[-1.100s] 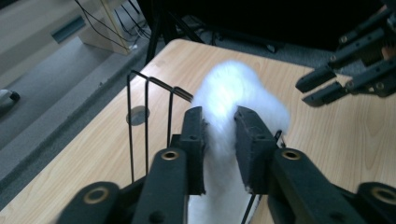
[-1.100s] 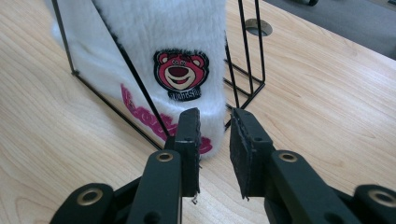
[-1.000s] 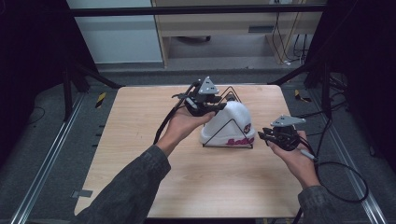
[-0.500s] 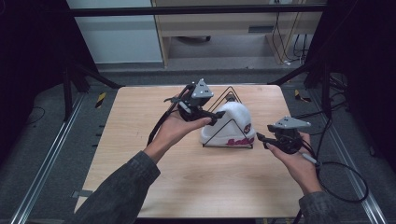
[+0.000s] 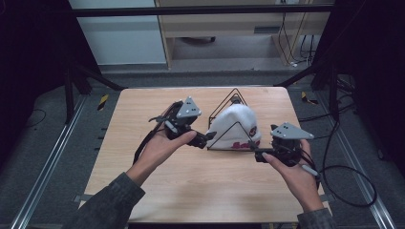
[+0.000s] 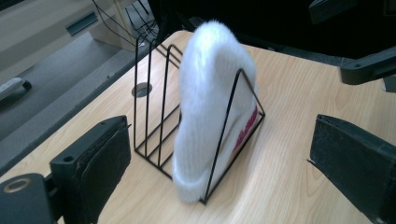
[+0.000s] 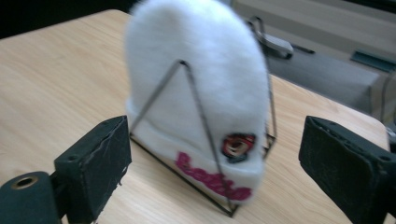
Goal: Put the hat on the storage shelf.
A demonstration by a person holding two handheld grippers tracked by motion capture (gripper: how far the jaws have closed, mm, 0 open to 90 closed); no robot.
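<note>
Left gripper at frame center-left in the high view, held in left hand, jaws spread wide, gripping nothing; tips just beside the left edge of the hat, contact not clear. In the left gripper view, two black jaws at lower left and lower right corners, well apart, hat standing between them farther off.

Right gripper at center-right in the high view, held in right hand, grey plate on top, cable looping off to lower right. Jaws wide apart in the right gripper view, nothing clamped; tips near the hat's lower right edge.

Hat white, fuzzy, dome up, standing in a black wire rack at table center. In the right gripper view hat fills upper center, slightly blurred, pink lettering along the brim plus a small round red patch; triangular wire of rack crossing its front. In the left gripper view hat seen edge-on at center, behind the rack's front wire triangle, more wire dividers to its left, empty slots.

Table light wood, hat and rack in its upper middle part. Dark floor, metal frame around.
</note>
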